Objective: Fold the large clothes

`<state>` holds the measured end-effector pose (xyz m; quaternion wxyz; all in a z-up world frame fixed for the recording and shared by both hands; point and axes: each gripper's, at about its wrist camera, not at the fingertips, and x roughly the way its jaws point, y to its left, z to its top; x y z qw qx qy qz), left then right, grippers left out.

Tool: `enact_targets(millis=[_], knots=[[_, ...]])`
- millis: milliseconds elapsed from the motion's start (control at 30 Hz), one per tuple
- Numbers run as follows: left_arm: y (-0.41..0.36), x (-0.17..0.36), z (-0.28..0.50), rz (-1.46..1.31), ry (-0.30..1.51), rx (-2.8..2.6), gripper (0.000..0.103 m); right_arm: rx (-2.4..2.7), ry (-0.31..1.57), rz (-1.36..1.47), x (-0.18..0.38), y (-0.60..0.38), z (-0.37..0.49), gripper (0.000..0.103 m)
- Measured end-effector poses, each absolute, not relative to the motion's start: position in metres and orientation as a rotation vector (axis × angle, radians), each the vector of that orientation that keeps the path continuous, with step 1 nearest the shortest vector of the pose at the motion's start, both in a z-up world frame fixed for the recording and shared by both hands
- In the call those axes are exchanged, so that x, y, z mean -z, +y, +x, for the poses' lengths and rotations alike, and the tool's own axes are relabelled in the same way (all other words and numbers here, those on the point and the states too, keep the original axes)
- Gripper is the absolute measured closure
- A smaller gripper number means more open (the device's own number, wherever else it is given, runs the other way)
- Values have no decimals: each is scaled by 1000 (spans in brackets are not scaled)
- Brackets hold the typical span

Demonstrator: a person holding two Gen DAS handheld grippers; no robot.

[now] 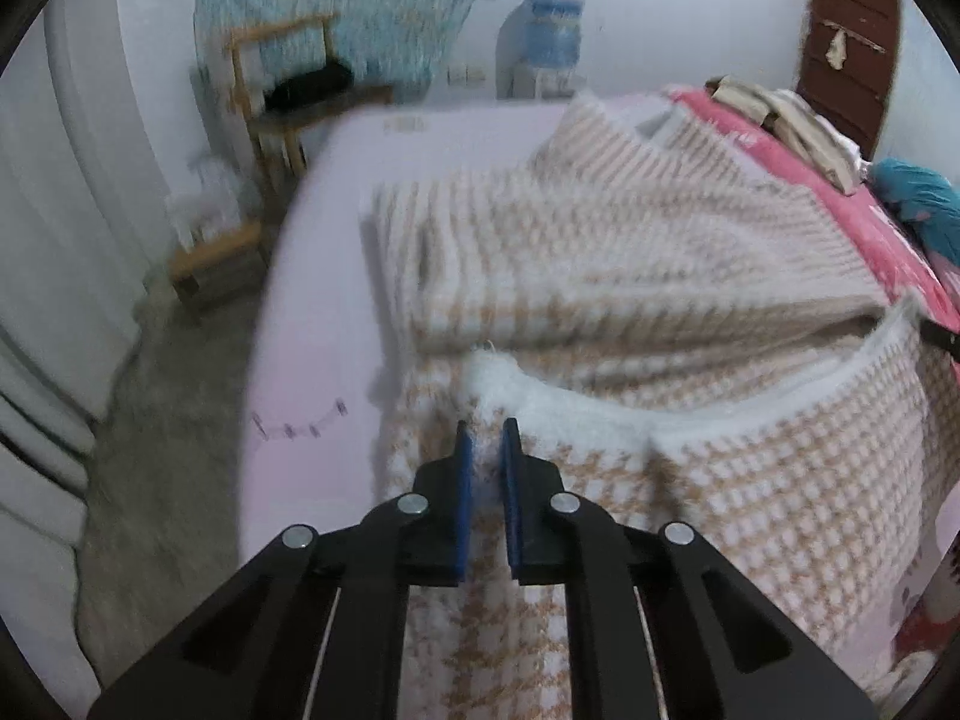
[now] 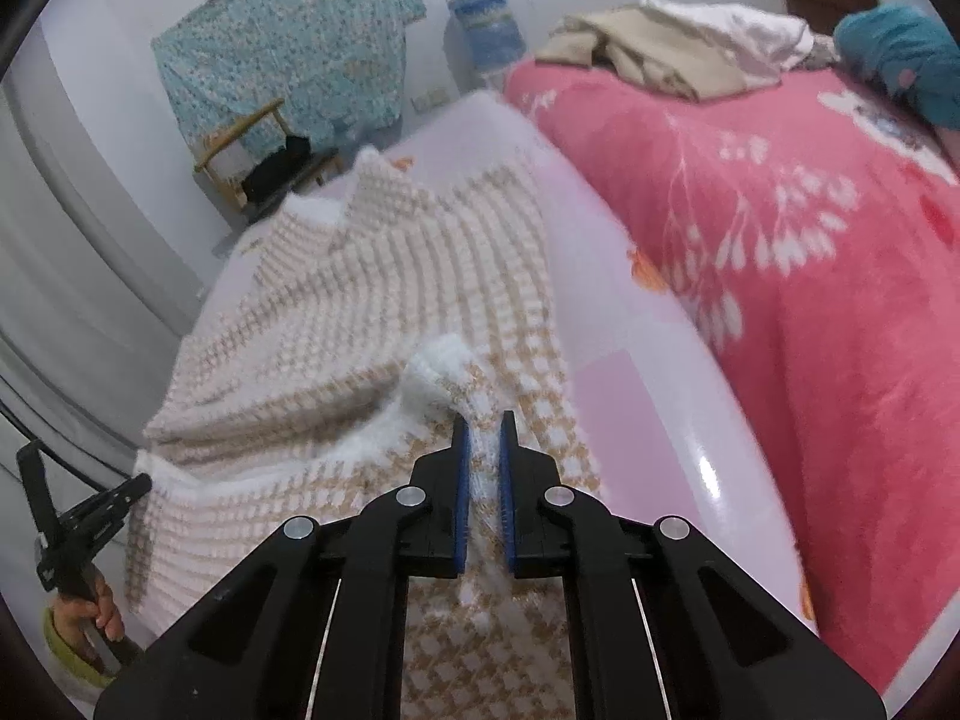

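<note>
The fuzzy beige-and-white houndstooth knit garment [image 1: 600, 252] lies spread on the pale lilac bed sheet [image 1: 324, 276], near the mattress edge. Its white fluffy trimmed edge [image 1: 540, 396] is raised off the bed and stretched between the two grippers.

The left gripper [image 1: 485, 438] pinches the white trim: its blue-padded fingers [image 1: 463, 480] are pressed against a thin band of fabric. The right gripper [image 2: 483, 432] pinches the same trim further along, with fabric clamped between its blue pads [image 2: 461, 480]. In the right wrist view, the left gripper appears at the lower left frame edge, held by a hand [image 2: 99, 609]; its tip is hidden behind the garment edge. In the left wrist view, only a dark tip of the right gripper shows at the right frame edge.

The lower part of the garment is cut off behind the gripper bodies. Motion blur softens the weave pattern in both views.

Beside the sheet lies a pink floral blanket [image 2: 810, 252], carrying a pile of beige and white clothes [image 2: 678, 48] and a teal item [image 2: 906, 60], partly cut off. Beyond the bed stand a wooden chair [image 1: 282, 78], a blurred water dispenser bottle [image 1: 555, 30] and a hanging teal patterned cloth [image 2: 282, 42].
</note>
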<state>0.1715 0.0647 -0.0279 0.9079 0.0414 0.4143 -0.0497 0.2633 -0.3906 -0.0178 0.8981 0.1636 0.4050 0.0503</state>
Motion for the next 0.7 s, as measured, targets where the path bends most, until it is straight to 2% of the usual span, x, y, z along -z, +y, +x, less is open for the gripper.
enact_targets(millis=[167,433,700], knots=[[71,5,181,72,777,100,94,-102,796,330,4,-392,271,97],[78,42,207,-2,857,90,94,-79,854,371,35,-399,291,97],[74,47,208,34,861,92,93,-64,876,384,45,-402,291,96]])
